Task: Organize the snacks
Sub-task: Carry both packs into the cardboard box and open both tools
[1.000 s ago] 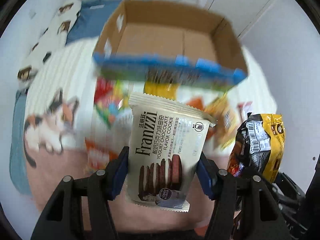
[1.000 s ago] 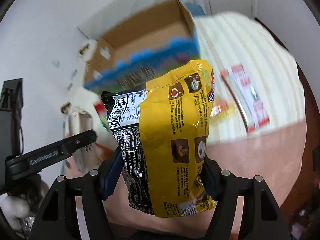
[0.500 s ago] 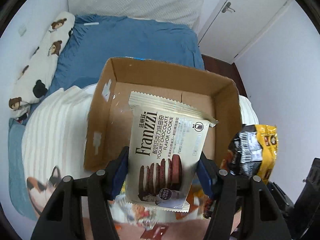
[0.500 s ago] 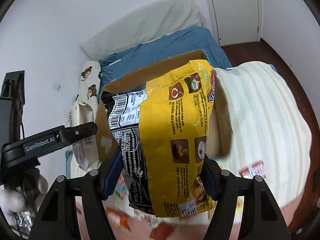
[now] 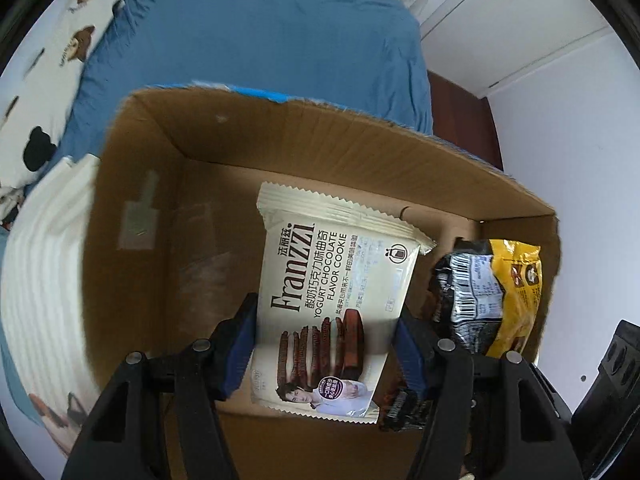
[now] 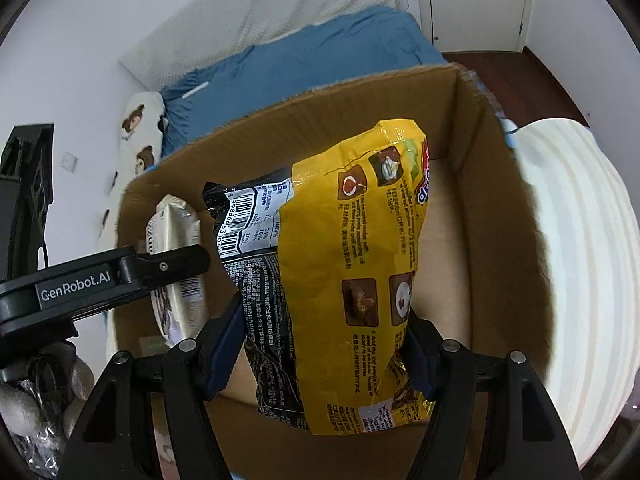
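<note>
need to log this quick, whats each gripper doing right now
Left gripper: shut on the Franzzi cookie pack.
Right gripper: shut on the yellow noodle packet.

Support surface: a bed point(image 5: 260, 40), covered with a blue sheet. An open cardboard box point(image 5: 352, 148) is seen on it, directly ahead of and below both sets of jaws. Beyond the box, a white textured pillow point(image 6: 280, 12) is laid at the far end. A bear-print cushion point(image 5: 48, 60) is placed along the edge, left of the left jaws. A cream ribbed blanket point(image 6: 580, 240) is spread beside the box, right of the right jaws.
</note>
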`<state>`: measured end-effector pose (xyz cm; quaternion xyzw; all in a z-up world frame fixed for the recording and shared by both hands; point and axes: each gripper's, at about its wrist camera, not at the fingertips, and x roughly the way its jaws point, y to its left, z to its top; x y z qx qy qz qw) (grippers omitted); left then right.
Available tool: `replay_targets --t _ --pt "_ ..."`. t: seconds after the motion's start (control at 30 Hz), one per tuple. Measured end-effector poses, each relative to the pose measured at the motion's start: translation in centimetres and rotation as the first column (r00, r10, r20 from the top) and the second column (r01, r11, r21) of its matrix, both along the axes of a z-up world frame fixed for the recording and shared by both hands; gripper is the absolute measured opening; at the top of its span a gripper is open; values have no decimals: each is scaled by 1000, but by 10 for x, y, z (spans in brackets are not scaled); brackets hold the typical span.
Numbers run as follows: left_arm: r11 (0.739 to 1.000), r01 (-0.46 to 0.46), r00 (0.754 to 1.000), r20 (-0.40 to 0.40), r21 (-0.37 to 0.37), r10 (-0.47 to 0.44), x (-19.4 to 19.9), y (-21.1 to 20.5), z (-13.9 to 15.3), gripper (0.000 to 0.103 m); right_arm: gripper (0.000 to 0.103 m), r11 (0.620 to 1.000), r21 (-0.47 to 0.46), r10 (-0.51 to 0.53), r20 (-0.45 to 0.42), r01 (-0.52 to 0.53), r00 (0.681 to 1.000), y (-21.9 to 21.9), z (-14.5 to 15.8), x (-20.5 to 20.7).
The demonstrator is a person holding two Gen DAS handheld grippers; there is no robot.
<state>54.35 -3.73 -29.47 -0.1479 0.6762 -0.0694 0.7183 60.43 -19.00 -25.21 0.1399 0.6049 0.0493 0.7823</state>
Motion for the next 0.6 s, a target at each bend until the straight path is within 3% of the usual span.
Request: replay_targets --t 0.23,0.27,0.3,0.33,0.37,0.6 --pt "998 56 997 -59 25 -54 17 -14 -28 61 74 999 -25 26 -41 -27 999 6 -35 33" --pt "996 81 995 -65 40 -79 19 -17 -32 63 77 999 -38 34 -59 -36 998 8 -40 38" --pt "994 90 994 -66 56 -86 20 -19 -33 67 86 997 -56 43 -79 -47 996 9 -47 44" --pt "994 90 994 -61 56 -87 21 -19 -33 79 95 997 -60 42 -80 -47 996 11 -49 47" --pt "995 89 995 -49 52 -87 20 -19 -32 89 97 997 -59 50 -81 -54 995 12 -50 49" --pt "997 64 998 25 50 -66 9 -11 -11 92 97 992 -98 73 -83 -81 994 15 -48 50"
